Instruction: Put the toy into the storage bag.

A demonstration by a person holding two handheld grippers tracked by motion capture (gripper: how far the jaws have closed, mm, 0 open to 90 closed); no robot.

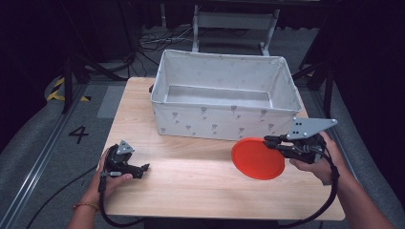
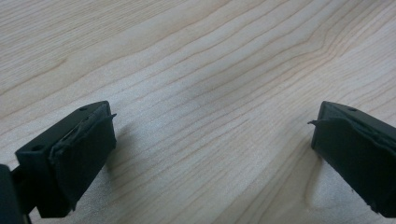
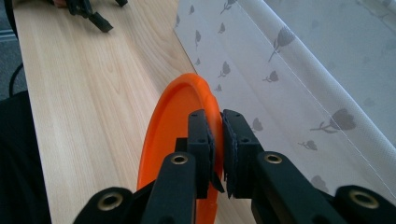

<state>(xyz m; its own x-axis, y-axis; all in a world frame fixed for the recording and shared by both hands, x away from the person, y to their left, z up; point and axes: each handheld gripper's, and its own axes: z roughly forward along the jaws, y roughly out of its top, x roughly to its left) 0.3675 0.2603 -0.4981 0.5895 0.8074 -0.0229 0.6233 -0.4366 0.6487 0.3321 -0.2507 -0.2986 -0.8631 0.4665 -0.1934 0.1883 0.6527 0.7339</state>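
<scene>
An orange round plate point(image 1: 258, 158) hangs tilted above the wooden table point(image 1: 191, 176), just in front of the white fabric bin point(image 1: 224, 95). My right gripper point(image 1: 268, 140) is shut on the plate's right rim. In the right gripper view the plate point(image 3: 173, 121) stands on edge, its rim pinched between the two black pads point(image 3: 203, 140), with the bin's wall point(image 3: 299, 70) close on the right. My left gripper point(image 1: 143, 168) rests low at the table's front left, held in a hand. In the left gripper view its gripper point(image 2: 212, 135) stands open over bare wood.
The bin is empty inside, printed with small grey flowers, and takes up the back half of the table. Cables trail from both grippers off the front edge. Dark floor with a painted number 4 point(image 1: 79, 134) lies to the left.
</scene>
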